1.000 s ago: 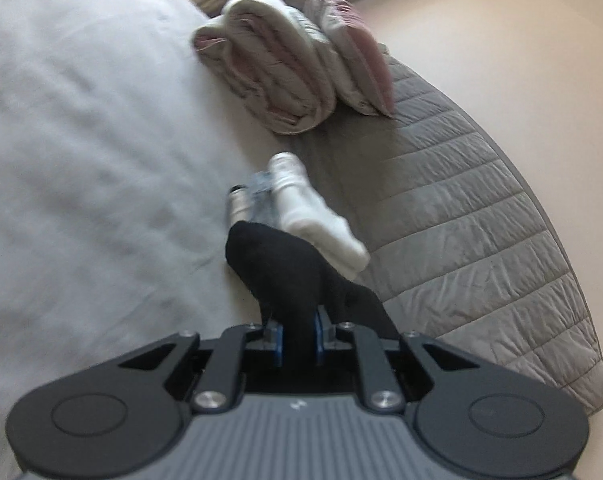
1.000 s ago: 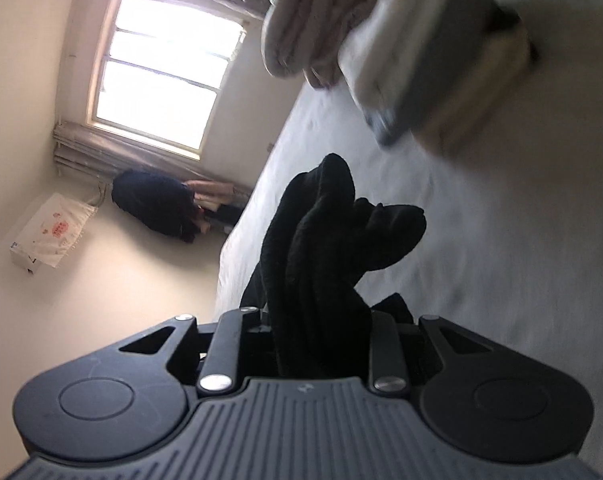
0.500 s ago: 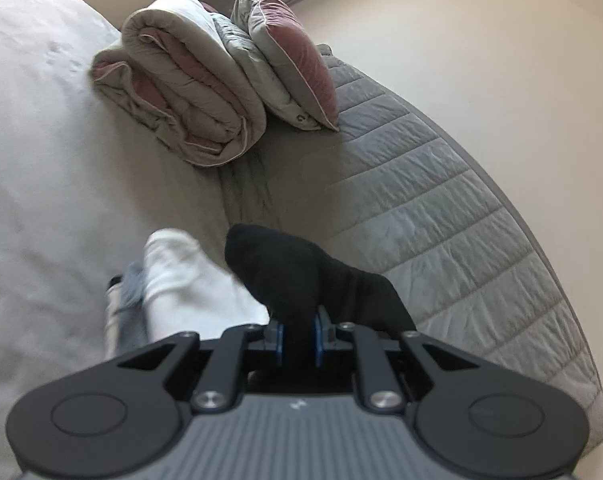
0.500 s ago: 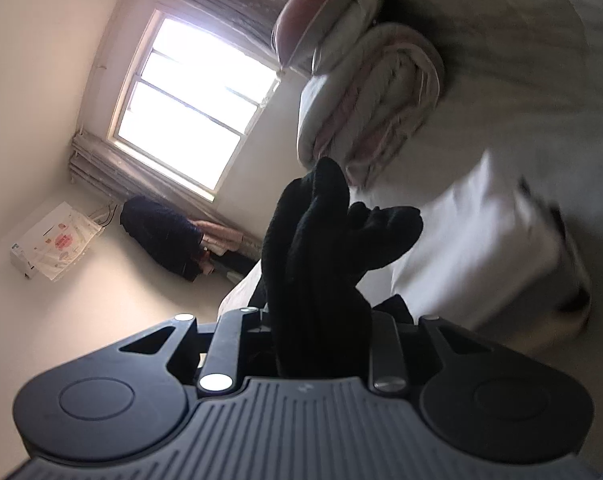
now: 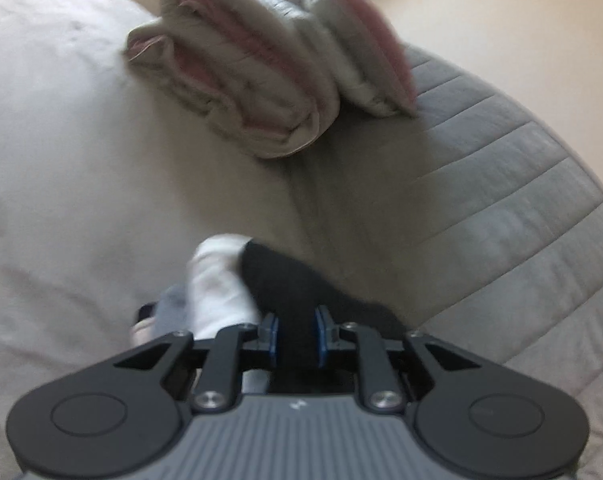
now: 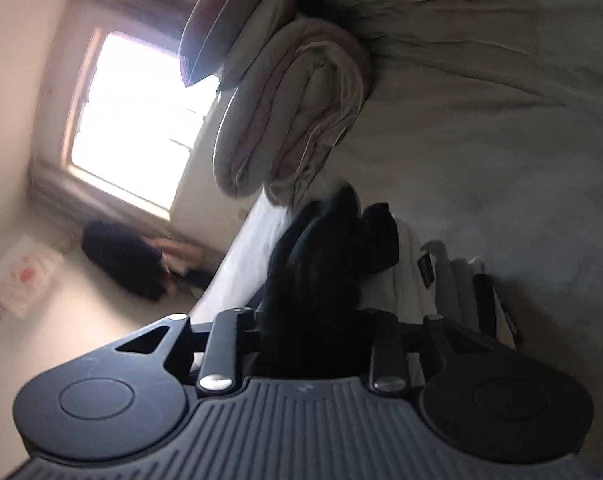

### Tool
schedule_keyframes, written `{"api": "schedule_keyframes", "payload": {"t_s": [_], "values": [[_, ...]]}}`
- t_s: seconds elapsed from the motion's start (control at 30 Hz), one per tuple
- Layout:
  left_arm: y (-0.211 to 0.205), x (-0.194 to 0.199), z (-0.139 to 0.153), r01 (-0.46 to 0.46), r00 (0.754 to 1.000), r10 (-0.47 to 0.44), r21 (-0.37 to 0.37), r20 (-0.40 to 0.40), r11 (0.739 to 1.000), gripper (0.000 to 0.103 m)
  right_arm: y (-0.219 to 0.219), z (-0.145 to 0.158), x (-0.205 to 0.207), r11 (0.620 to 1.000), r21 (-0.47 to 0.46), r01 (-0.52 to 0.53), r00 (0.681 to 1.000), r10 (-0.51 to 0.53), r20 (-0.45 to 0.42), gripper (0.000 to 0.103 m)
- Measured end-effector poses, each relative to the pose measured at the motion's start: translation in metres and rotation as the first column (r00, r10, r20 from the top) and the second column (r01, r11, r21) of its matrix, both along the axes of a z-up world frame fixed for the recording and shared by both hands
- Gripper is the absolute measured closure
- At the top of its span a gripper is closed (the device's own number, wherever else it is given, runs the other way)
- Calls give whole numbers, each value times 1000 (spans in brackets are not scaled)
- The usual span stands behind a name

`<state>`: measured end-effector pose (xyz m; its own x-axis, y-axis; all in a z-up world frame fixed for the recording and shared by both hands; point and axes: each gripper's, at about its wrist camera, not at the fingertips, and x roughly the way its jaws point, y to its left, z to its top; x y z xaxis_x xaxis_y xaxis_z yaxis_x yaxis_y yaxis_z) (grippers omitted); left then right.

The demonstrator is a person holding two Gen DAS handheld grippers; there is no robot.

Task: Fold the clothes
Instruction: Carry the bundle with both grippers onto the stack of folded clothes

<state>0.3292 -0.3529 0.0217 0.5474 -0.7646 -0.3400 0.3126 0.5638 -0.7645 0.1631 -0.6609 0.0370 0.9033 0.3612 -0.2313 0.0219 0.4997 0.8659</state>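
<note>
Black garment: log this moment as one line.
left gripper shut on black garment | right gripper shut on it | beside folded clothes stack | bed

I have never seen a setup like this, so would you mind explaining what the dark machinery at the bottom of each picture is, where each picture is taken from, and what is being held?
There is no robot here: a person holds a two-finger gripper in each hand, and each gripper carries a fisheye camera that looks forward along its fingers. The dark shape at the bottom of each picture is the gripper's own body.

In the left wrist view, the left gripper is shut on a black garment. In the right wrist view, the right gripper is shut on black fabric too, probably the same piece.

Below them is a bed with a light sheet. On it lie a stack of folded clothes, a rolled duvet and a pillow. The right wrist view also shows a window.
</note>
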Motion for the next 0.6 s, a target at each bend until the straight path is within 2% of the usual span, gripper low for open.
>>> {"api": "schedule_keyframes", "payload": {"t_s": [0.07,0.1,0.13,0.27,0.33,0.47,0.57,0.6], "values": [[4,-4,3,-17,999,17,-7,28,1000,83,-4,-11,0,1000,7,18,1000,-18,-6,58],[6,-7,10,-39,998,39,8,58,999,79,-6,-17,0,1000,10,26,1000,-26,-9,49],[8,-9,16,-65,994,63,25,91,998,75,-9,-22,0,999,14,35,999,-35,-12,46],[8,-17,45,-148,964,136,35,227,988,71,3,7,-15,983,-145,112,993,-103,65,47],[2,-15,51,-132,962,119,37,247,991,71,15,20,-21,960,-239,145,987,-123,106,62],[-15,-15,47,-70,963,46,85,265,994,71,58,28,-24,875,-453,171,978,-94,188,74],[-22,-14,27,-46,969,14,125,246,991,71,89,14,-18,769,-611,190,977,-86,195,79],[-24,-14,20,-43,971,8,141,238,989,71,92,5,-15,744,-642,184,981,-95,171,80]]}}
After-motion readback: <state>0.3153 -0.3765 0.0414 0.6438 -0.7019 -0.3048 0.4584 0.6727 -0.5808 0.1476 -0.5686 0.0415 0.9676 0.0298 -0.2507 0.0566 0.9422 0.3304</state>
